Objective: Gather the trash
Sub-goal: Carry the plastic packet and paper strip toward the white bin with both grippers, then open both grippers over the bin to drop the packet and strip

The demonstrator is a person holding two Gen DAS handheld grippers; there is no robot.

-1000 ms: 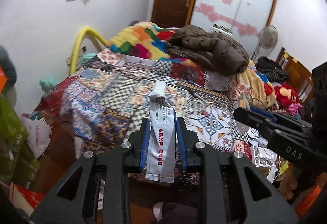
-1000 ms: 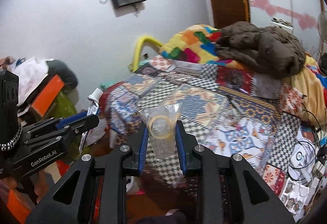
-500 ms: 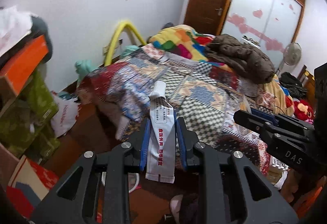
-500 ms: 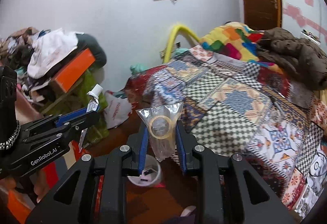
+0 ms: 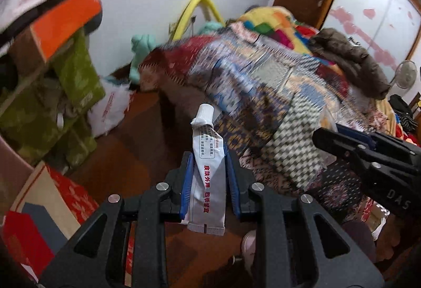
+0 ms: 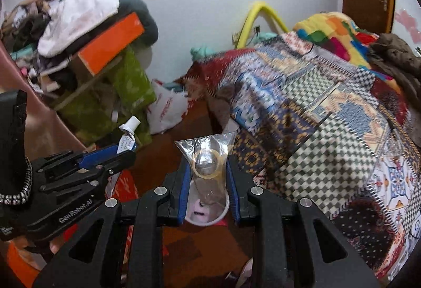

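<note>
The left gripper [image 5: 209,182] pinches a white ointment tube [image 5: 208,177] upright between its blue pads, cap pointing away. Beside it, the right gripper [image 6: 208,180] pinches a clear plastic bag [image 6: 209,164] holding a ring, above a white cup [image 6: 208,211] on the floor beside the patchwork bed [image 6: 315,130]

A squashed white tube [image 5: 208,177] with red writing stands between the left fingers, cap up; a clear little bag [image 6: 209,164] sits between the right fingers
</note>
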